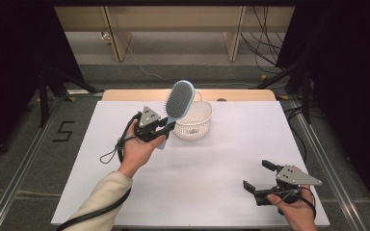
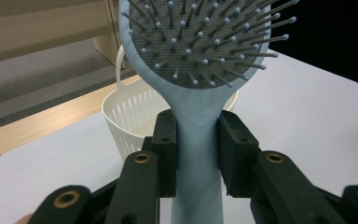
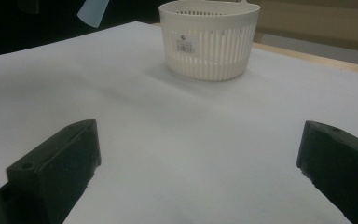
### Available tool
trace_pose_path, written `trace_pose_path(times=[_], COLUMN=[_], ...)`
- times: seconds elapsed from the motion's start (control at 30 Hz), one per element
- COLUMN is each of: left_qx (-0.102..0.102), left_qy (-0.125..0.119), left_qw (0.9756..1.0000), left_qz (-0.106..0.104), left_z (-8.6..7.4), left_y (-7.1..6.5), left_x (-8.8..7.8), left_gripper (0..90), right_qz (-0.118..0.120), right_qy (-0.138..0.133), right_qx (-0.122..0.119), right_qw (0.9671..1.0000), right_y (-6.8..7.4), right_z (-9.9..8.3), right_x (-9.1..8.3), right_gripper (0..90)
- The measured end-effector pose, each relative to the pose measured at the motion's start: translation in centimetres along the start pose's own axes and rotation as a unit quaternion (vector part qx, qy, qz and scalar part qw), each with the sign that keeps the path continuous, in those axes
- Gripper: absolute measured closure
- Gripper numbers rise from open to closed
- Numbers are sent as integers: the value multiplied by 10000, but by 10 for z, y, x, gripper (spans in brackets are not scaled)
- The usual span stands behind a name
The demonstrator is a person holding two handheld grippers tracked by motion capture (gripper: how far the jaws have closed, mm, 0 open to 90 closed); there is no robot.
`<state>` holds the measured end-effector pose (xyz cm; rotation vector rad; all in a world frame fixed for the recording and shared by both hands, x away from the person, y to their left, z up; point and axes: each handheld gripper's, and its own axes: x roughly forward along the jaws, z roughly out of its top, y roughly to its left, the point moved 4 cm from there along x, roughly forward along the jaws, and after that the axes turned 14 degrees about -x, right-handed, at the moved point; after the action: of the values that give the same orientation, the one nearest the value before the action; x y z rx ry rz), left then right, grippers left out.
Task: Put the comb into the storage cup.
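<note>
**Q:** What surface and surroundings appear?

**A:** White sheeting covers the table (image 1: 197, 183), whose wooden edge shows at the far side. Beyond it lie a grey floor, pale wooden furniture legs and dark curtains on both sides. On the floor at the far left, a marking reads "5" (image 1: 63, 131).

**Q:** What does the left side show?

**A:** The left hand (image 1: 137, 149), in a cream sleeve (image 1: 101, 202), raises the left gripper (image 1: 166, 129) above the table. Its jaws are clamped on the handle of a light-blue hairbrush (image 1: 179, 102). In the left gripper view, the handle (image 2: 196, 154) runs straight up between the two black fingers (image 2: 165, 149), touching both. The oval head, with its grey bristle pad, stands above the fingertips. The handle's free end juts out below the jaws, toward the hand. A black cable (image 1: 115, 149) loops beside the wrist.

**Q:** What lies at the middle?

**A:** A white slotted basket (image 1: 195, 126) stands upright on the table, just beyond the left fingertips and behind the brush. In the right gripper view, the basket (image 3: 209, 42) bears a barcode label (image 3: 185, 43) and sits well ahead of the jaws.

**Q:** And the right side?

**A:** The right hand (image 1: 296, 211) holds the right gripper (image 1: 260, 175) low near the table's near edge. Its jaws are spread wide, gripping nothing; bare white surface lies between the fingers (image 3: 60, 161).
</note>
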<state>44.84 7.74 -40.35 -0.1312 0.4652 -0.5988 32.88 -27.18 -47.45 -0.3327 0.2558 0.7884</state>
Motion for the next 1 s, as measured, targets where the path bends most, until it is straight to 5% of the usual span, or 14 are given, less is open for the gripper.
trace_pose_path(times=[1.0], left_qx=[-25], left_qy=[-75], left_qw=[10000], left_qz=[6], left_z=[5], left_y=[1], left_x=[0], left_gripper=[700], right_qz=[-8], right_qy=[1], right_qx=[9], right_qw=[10000], right_y=[0], right_z=[0], right_x=[0], right_gripper=[2])
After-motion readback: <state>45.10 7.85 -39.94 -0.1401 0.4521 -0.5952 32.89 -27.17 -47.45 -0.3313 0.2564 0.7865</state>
